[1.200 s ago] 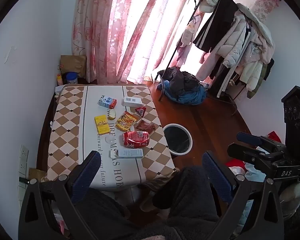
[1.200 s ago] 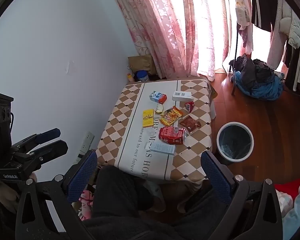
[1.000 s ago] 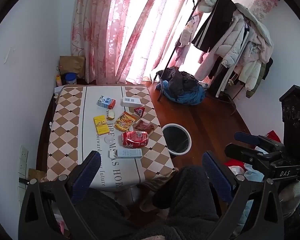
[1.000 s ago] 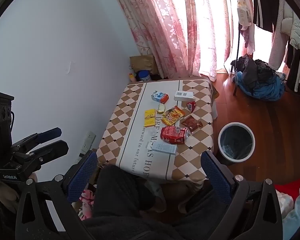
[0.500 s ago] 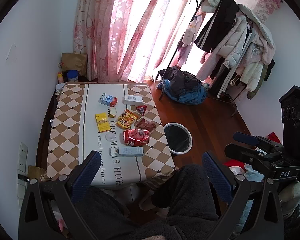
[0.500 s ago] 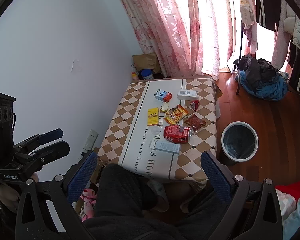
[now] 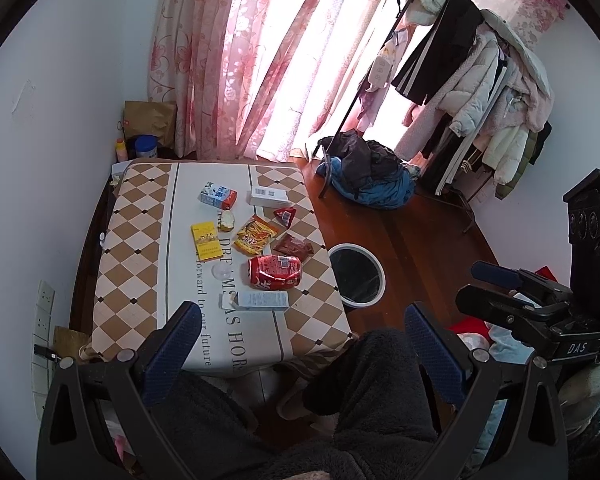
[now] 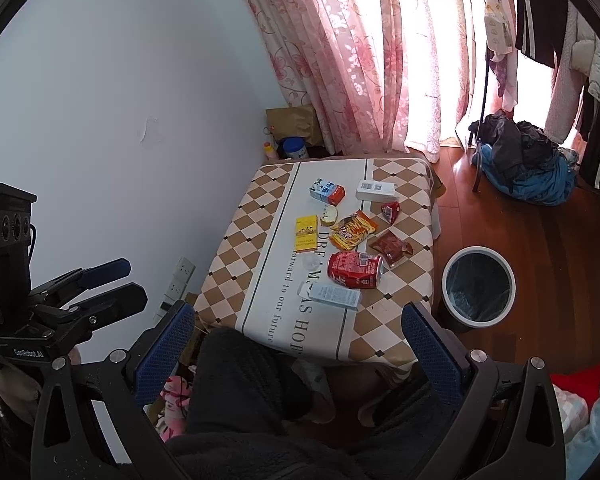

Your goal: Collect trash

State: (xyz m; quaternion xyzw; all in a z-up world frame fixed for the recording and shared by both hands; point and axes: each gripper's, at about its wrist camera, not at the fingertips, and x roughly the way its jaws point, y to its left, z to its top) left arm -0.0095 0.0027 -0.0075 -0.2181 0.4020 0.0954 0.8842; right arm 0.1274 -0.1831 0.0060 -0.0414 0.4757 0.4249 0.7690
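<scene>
While both tools are held high above the scene, nothing is gripped.
Left gripper (image 7: pixel 300 344): blue-padded fingers are spread wide apart, empty, above the person's dark fleece-clad legs (image 7: pixel 364 392).
Right gripper (image 8: pixel 296 344): fingers are likewise held wide apart, empty.
Low table with brown-and-white checked cloth (image 7: pixel 136 240): trash is scattered along its centre strip.
Crushed red drink can (image 7: pixel 275 273): laid on its side, just beside a pale blue flat carton (image 7: pixel 260 301).
Yellow flat box (image 7: pixel 206 241): laid left of an orange snack packet (image 7: pixel 256 235).
Round white-rimmed waste bin with dark liner (image 8: pixel 478 289): stood on the wooden floor just beside the table's right edge.
</scene>
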